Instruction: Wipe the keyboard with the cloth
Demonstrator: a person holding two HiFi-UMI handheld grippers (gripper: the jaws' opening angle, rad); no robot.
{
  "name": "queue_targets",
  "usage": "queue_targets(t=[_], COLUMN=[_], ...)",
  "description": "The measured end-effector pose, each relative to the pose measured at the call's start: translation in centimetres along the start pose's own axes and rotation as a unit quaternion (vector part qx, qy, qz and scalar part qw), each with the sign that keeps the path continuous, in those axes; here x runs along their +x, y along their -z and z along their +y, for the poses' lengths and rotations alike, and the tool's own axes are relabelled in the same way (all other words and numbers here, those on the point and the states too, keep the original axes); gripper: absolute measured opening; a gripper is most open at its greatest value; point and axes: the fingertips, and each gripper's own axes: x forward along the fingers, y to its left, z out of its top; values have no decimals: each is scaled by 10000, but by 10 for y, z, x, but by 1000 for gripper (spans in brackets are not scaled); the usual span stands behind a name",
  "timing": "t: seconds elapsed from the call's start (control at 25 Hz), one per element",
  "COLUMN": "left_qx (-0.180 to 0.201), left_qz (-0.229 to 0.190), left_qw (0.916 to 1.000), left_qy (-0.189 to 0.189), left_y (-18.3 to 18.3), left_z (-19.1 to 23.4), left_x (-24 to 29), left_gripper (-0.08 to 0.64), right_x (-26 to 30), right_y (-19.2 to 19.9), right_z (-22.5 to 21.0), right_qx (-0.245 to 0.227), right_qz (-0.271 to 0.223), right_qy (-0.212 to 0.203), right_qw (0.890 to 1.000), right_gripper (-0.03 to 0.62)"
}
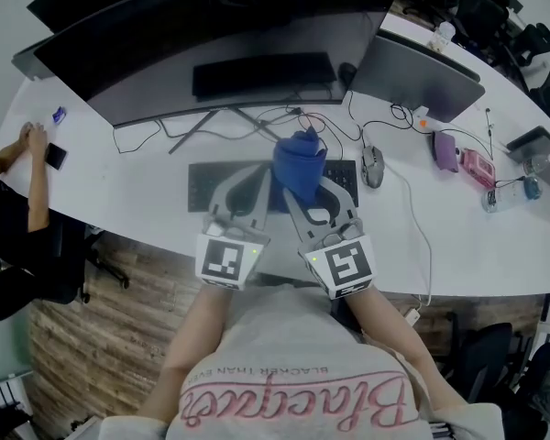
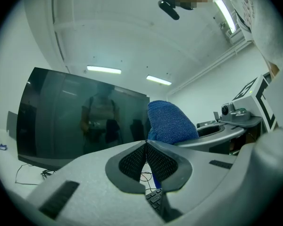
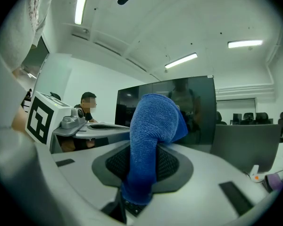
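Cloth (image 1: 299, 168) clamped by right gripper (image 3: 140, 164), left gripper (image 2: 146, 147) jaws closed, empty; bunched grip may slip rubbing keyboard (image 1: 206, 186).

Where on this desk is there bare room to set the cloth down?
Bare desk lies left of the keyboard, toward the phone, and at the front right beyond the mouse. Crowded: cables under the monitor, and the gadgets at the far right.
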Motion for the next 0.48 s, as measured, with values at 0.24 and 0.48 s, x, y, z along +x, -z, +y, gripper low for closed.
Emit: queue_targets(t=[0.24,0.48], left_qx=[83,79], left_qz=[-56,-140], left_qw=[9999,9999], left_qy=[45,33], left_y=[-1,-1], left_z=[-1,-1], left_x=[1,3], left_gripper=[6,6], right_x=[-2,-2], right_y=[0,-1], right_z=[-5,-6], right_qx=[62,21], right_qz=[-22,-23], right_qy=[93,56], right_qw=[9999,10000], right_gripper=[100,99])
